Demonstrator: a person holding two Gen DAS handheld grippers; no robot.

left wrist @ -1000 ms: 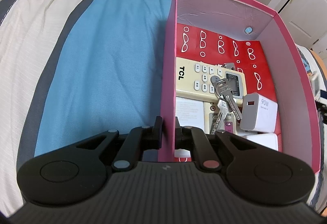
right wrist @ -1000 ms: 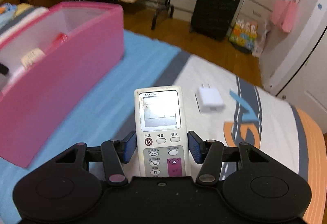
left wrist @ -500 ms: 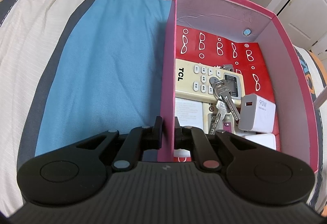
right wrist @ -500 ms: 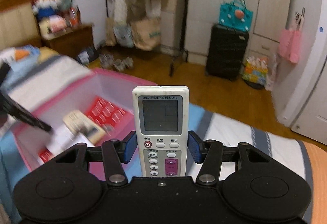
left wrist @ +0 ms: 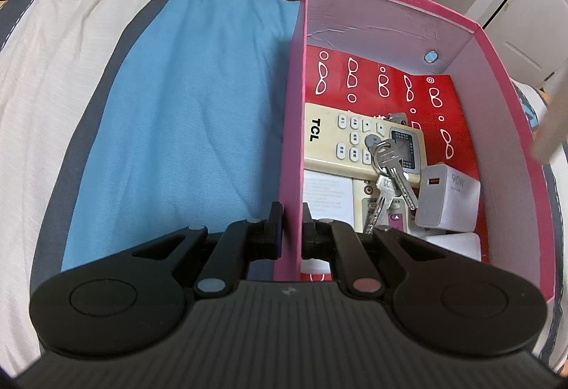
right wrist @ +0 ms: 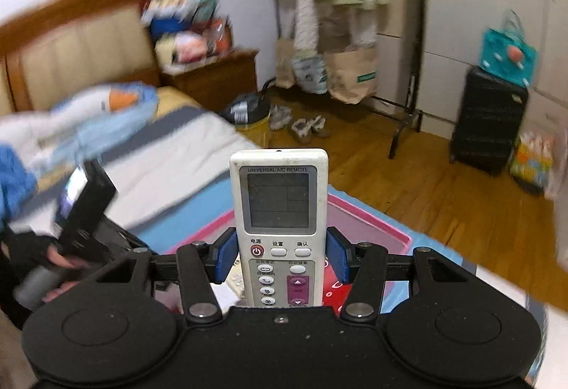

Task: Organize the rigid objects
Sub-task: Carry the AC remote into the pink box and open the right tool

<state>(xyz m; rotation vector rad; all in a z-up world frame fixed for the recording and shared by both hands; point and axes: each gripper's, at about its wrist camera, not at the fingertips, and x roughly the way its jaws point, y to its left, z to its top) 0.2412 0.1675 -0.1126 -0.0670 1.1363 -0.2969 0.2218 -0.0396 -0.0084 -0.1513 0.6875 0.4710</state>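
My left gripper (left wrist: pixel 291 229) is shut on the left wall of the pink box (left wrist: pixel 390 4), which stands on the bed. Inside the box lie a cream TCL remote (left wrist: pixel 337 140), a bunch of keys (left wrist: pixel 387 172), a grey and white 90W charger (left wrist: pixel 449 199), a second remote (left wrist: pixel 376 211) under the keys and a white block (left wrist: pixel 454 245). My right gripper (right wrist: pixel 280 256) is shut on a white universal A/C remote (right wrist: pixel 278 208) and holds it upright above the pink box (right wrist: pixel 369 222).
The bed has a blue, grey and white striped cover (left wrist: pixel 177 112). The left hand-held gripper (right wrist: pixel 81 211) shows at the left of the right wrist view. Beyond the bed are a wooden floor (right wrist: pixel 426 176), a black suitcase (right wrist: pixel 488 126) and a clothes rack (right wrist: pixel 404 112).
My right gripper has lifted the A/C remote off the bed and carried it over the pink box. A white charger seen on the bed a second ago is out of view. The left gripper has held still.
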